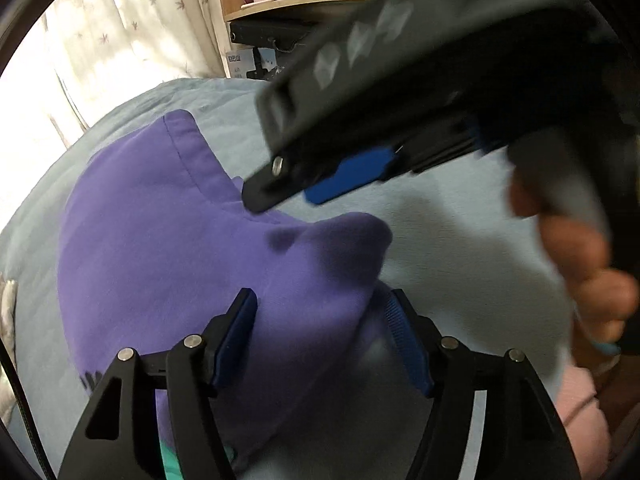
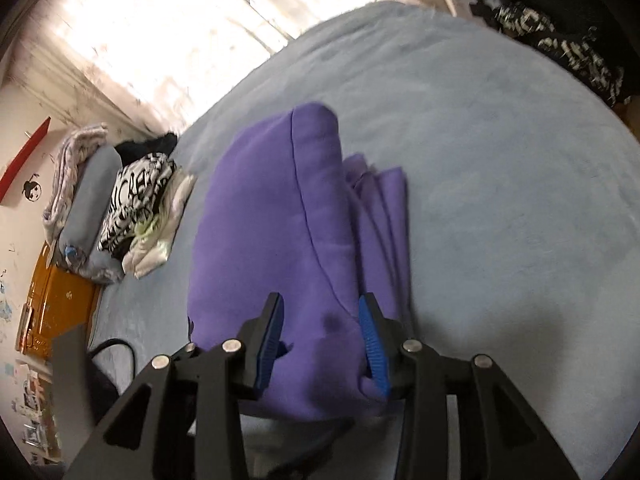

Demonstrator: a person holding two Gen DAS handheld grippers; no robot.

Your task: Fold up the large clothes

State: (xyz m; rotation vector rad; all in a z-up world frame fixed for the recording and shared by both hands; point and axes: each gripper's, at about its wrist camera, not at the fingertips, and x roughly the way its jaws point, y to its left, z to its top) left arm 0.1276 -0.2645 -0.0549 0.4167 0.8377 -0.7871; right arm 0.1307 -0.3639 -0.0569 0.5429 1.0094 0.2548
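Your left gripper point(image 1: 324, 316) stands with its jaws apart over the near edge of the purple hoodie point(image 1: 168, 240), its pads clear of the cloth. Your right gripper point(image 2: 322, 334) is also released, jaws parted on either side of a raised fold without pinching it. The hoodie lies on the pale blue bed point(image 2: 500, 200) as a compact bundle, hood uppermost and layered edges stacked along one side, so the folding itself looks essentially done. What seems left is squaring it up and moving it beside the pile of folded clothes point(image 2: 120, 208) at the far edge of the bed
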